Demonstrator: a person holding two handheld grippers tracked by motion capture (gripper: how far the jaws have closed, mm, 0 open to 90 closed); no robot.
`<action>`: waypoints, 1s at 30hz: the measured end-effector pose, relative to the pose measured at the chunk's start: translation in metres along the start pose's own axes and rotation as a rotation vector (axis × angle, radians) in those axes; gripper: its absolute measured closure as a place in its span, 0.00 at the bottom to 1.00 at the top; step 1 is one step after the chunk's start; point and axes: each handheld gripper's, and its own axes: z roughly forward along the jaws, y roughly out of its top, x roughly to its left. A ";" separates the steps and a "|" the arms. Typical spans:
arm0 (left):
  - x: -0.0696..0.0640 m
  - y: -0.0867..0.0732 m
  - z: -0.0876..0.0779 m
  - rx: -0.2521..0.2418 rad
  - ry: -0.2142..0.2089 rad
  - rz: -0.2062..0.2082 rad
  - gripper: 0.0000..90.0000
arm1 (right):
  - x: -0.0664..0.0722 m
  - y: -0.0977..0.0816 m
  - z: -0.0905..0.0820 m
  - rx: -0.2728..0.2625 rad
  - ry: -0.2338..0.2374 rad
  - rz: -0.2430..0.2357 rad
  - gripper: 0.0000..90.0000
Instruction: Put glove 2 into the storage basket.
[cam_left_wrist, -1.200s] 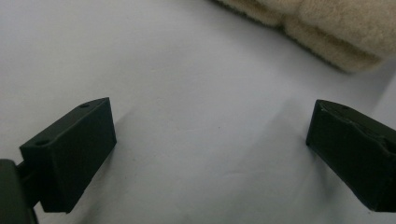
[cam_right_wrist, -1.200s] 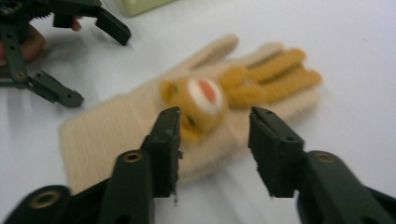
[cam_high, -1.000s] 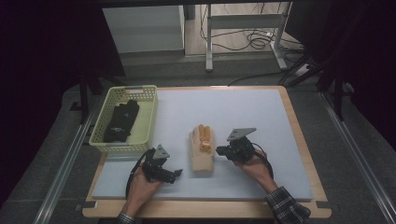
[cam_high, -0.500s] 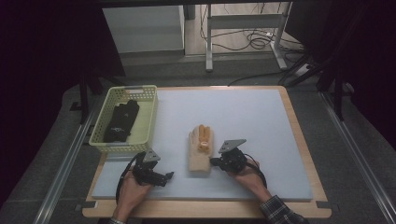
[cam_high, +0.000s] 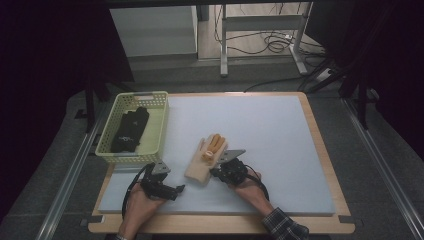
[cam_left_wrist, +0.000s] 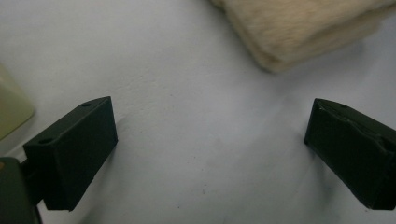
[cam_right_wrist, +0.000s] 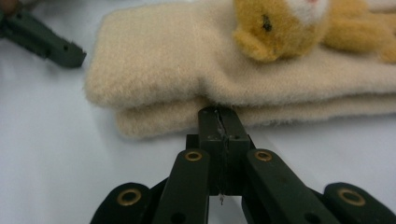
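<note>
Cream fleece, the gloves (cam_high: 206, 158) lie stacked at lower centre of the high view on the mat (cam_high: 280, 130): soft, light, floppy, best pinched at the cuff edge. The right gripper (cam_right_wrist: 219, 122) noses that edge, jaws closed together on nothing; the left gripper (cam_left_wrist: 210, 135) gapes wide, empty, just beside.

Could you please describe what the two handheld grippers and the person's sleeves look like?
Both grippers, left gripper and right gripper, are black with blocky jaws, trailing black cables and grey three-cornered top plates. The right's linkage arms carry brass-coloured pivots. A plaid sleeve covers the right forearm.
</note>
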 end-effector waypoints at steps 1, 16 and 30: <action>0.000 0.000 0.000 0.000 0.000 0.000 0.03 | 0.001 0.002 0.002 -0.001 0.002 0.000 0.98; 0.000 0.000 0.001 -0.001 0.000 -0.004 0.02 | 0.008 0.008 0.002 -0.011 -0.007 -0.017 0.87; 0.000 0.000 0.000 -0.003 0.000 -0.006 0.02 | -0.038 -0.034 -0.072 -0.049 -0.168 0.093 0.46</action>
